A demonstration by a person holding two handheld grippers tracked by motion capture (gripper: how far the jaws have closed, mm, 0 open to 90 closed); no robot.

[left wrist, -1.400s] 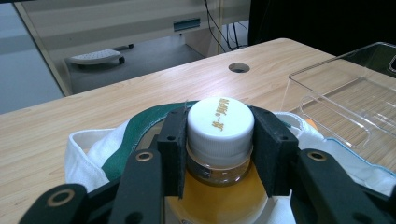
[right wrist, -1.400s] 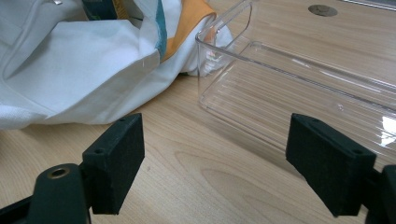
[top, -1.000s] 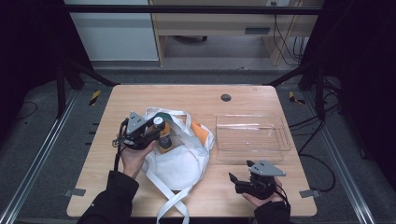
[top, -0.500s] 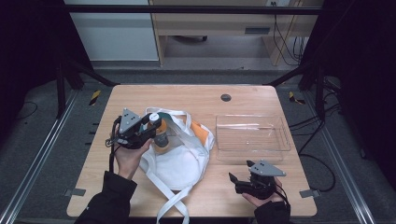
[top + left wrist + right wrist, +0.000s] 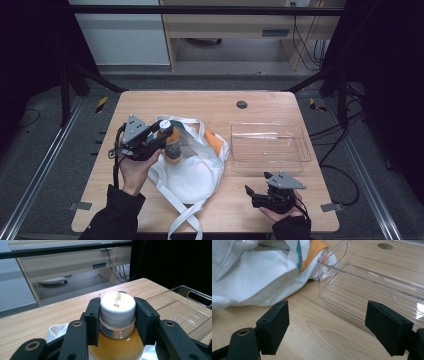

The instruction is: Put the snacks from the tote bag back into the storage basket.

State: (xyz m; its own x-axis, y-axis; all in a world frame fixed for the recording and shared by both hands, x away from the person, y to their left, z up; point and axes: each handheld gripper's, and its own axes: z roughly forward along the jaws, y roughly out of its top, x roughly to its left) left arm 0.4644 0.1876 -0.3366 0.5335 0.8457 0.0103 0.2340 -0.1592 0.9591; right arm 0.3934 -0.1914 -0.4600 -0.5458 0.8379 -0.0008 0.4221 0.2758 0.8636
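Note:
A bottle (image 5: 171, 144) of amber drink with a white cap (image 5: 117, 305) hangs upright over the white cloth bag (image 5: 192, 170). My left gripper (image 5: 160, 138) is shut on the bottle's neck, and its pads (image 5: 93, 320) press just under the cap. The bag lies crumpled on the left half of the table, with orange and teal showing at its mouth (image 5: 310, 255). Near the front right edge my right gripper (image 5: 248, 195) rests low with its jaws wide apart and nothing between them (image 5: 329, 330).
A clear plastic tray (image 5: 270, 146) sits on the right half of the wooden table (image 5: 210, 107), close to the bag. The bag's straps (image 5: 185, 220) trail toward the front edge. A small round grommet (image 5: 242, 104) is near the far edge.
The left gripper has lifted the bottle up out of the bag and a little to the left. The right gripper has stayed where it was.

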